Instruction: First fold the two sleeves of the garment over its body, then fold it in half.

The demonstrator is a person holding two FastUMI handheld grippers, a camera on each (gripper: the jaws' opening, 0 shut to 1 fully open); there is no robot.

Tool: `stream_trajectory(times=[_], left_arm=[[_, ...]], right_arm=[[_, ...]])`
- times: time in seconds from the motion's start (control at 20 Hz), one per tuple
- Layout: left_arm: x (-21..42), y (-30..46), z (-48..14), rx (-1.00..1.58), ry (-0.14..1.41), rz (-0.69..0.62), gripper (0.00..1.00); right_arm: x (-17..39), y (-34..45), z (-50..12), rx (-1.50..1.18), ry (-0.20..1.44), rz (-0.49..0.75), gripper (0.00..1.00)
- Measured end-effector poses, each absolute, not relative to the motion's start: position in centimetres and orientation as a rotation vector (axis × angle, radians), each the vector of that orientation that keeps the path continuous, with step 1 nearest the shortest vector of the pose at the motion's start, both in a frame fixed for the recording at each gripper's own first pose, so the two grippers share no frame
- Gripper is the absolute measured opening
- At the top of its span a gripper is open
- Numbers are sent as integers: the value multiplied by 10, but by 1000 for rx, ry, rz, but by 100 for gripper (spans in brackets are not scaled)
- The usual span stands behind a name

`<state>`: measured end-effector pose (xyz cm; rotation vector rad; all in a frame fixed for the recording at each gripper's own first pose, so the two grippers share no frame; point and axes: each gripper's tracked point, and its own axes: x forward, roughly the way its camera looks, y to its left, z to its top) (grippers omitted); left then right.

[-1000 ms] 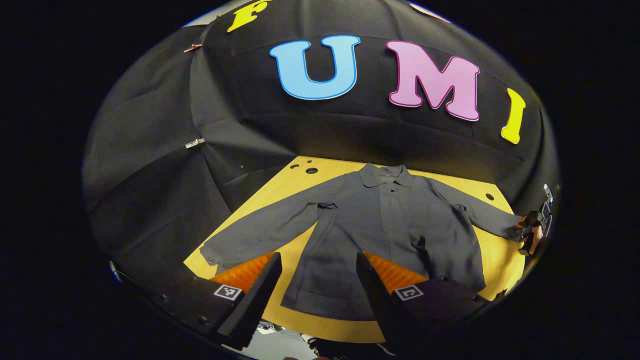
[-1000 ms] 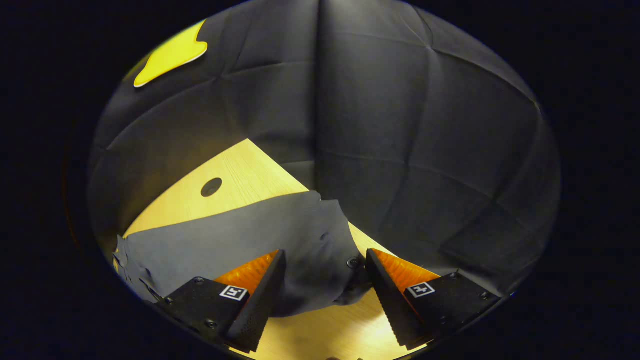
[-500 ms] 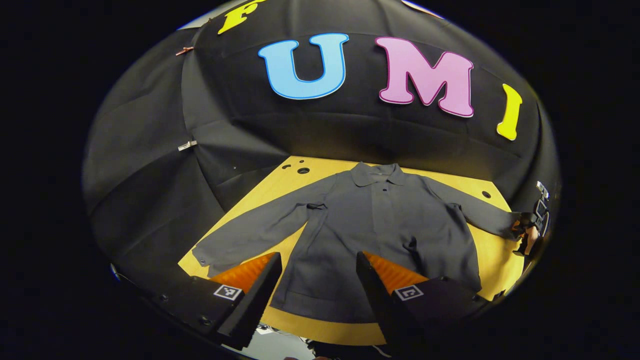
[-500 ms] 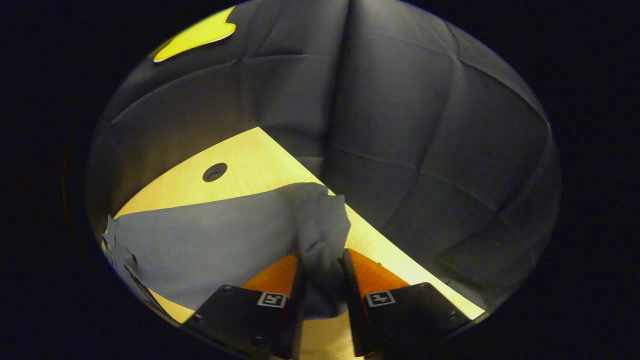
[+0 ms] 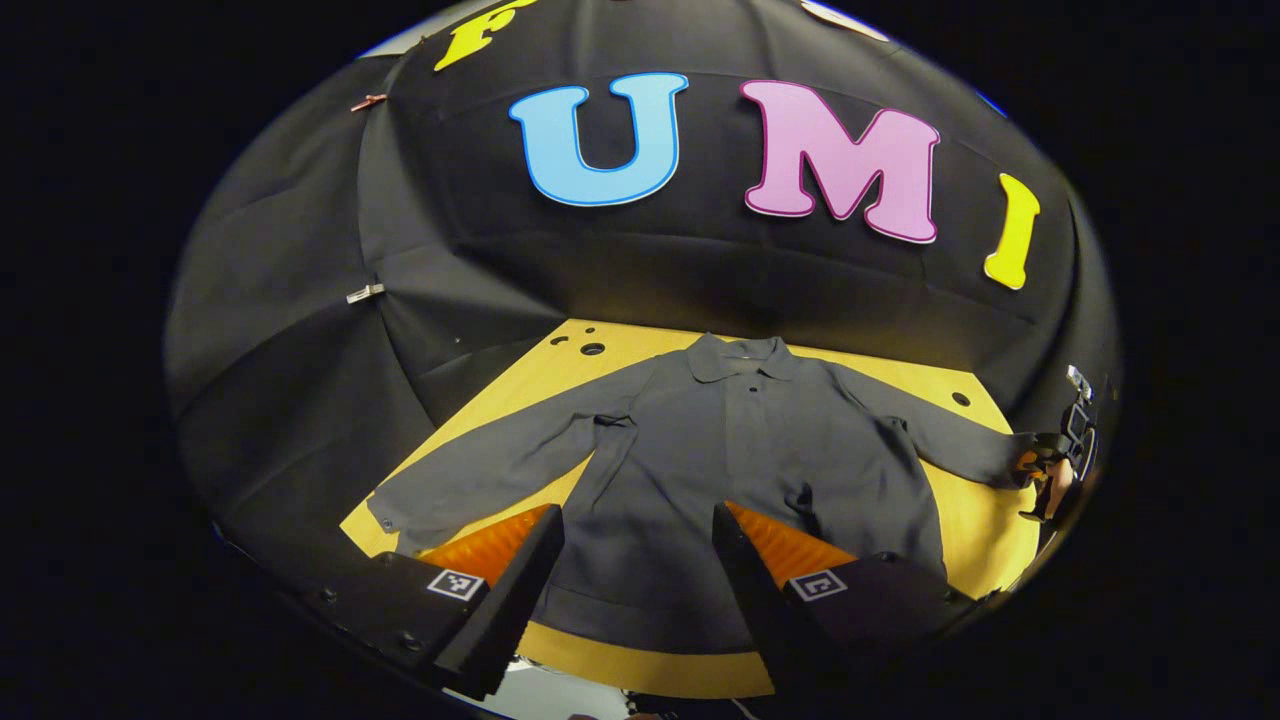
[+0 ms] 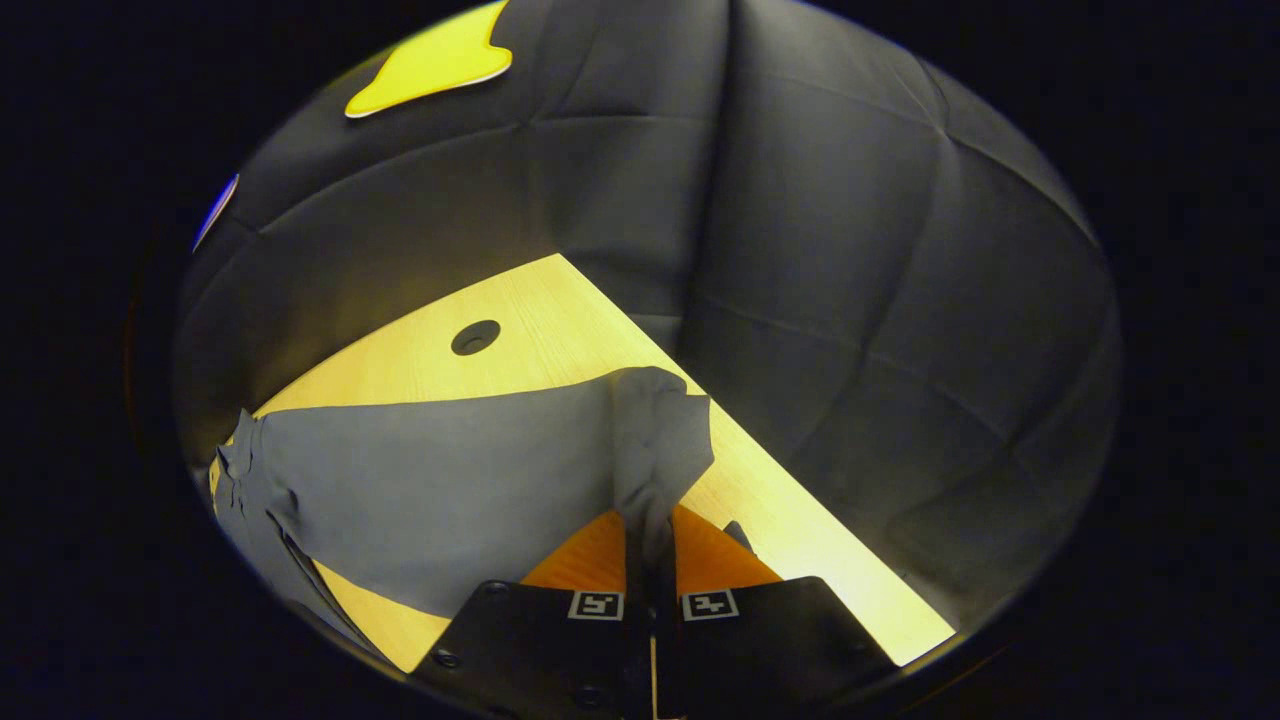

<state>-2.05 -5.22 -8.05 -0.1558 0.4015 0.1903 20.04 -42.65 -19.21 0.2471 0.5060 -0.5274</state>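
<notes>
— Lying flat, front up, on the wooden table (image 5: 960,520): dark garment (image 5: 745,480), both sleeves spread wide.
— Pinching the right sleeve's cuff (image 6: 655,450), fingers nearly closed: right gripper (image 6: 652,560).
— Hovering wide apart near the hem, gripping nothing: left gripper (image 5: 635,560).

A dark grey long-sleeved shirt (image 5: 740,470) lies flat and face up on the counter (image 5: 985,510), its collar (image 5: 740,358) toward the far edge and its hem toward the near edge. A buttoned placket runs down from the collar. Both sleeves spread outward from the body. The left sleeve (image 5: 480,475) lies flat, its cuff near the counter's left corner. The right sleeve (image 6: 450,480) reaches the counter's right edge, where its cuff (image 6: 655,450) is bunched and pinched upward between the right tongs (image 6: 652,560).
</notes>
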Motion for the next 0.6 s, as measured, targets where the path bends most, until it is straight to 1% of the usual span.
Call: stream_trajectory(times=[0.15,0.2,0.25,0.3,0.5,0.55,0.6], left_arm=[[-26,-52,-84,-191,402,197,95],[-28,-48,-85,-192,397,204,98],[-29,-45,-85,-184,391,211,95],[-31,-41,-84,-174,386,215,95],[-39,-24,-86,-165,375,223,95],[-40,-19,-86,-171,374,225,92],[-43,-14,-86,-177,371,228,95]], right_arm=[[196,-414,-160,168,470,-503,7],[197,-407,-147,136,454,-488,6],[198,-401,-134,110,438,-470,6],[199,-394,-119,93,421,-451,6],[192,-359,-47,64,338,-369,6],[189,-351,-27,62,323,-342,6],[188,-340,-10,47,314,-315,6]])
